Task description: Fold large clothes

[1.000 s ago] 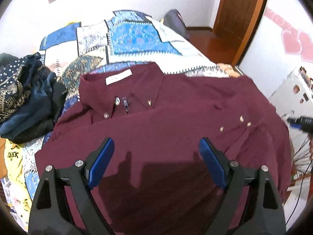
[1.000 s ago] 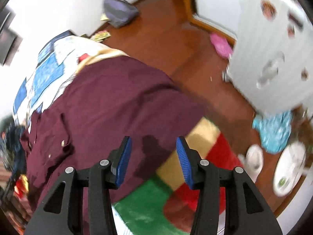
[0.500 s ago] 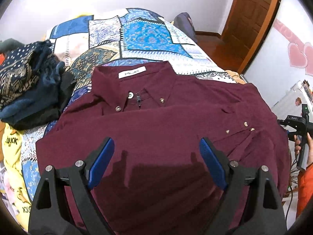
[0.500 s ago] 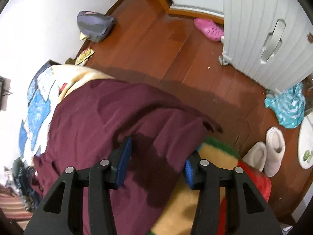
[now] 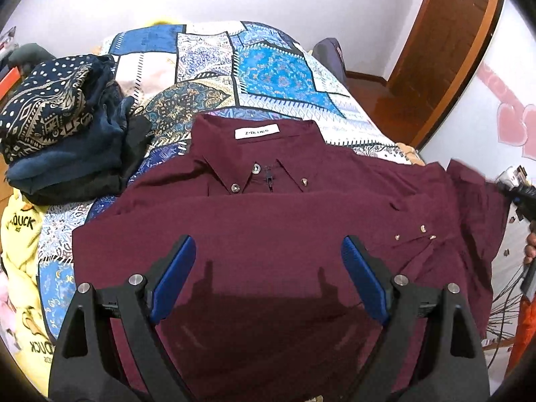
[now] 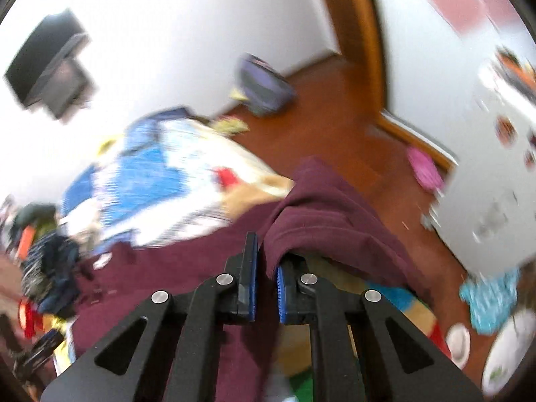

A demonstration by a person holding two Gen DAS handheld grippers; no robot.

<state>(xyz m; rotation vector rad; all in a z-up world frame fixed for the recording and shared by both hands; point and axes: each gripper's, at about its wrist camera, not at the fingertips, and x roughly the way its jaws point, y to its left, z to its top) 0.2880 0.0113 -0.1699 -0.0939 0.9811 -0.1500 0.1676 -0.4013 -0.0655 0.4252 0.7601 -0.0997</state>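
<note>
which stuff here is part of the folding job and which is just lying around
In the job: maroon shirt, right gripper shut on its edge, left gripper open above it.

Lying about: pile of dark clothes, yellow garment, patchwork bedspread, pink shoe, purple bag.

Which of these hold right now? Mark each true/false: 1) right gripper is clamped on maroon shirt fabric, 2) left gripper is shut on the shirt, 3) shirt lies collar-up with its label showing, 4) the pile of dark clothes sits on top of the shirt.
1. True. The right gripper has just closed, pinching a fold of the maroon shirt.
2. False. The left gripper is wide open above the shirt, holding nothing.
3. True. The white label shows inside the collar.
4. False. The pile of dark clothes sits beside the shirt on the patchwork quilt.
</note>
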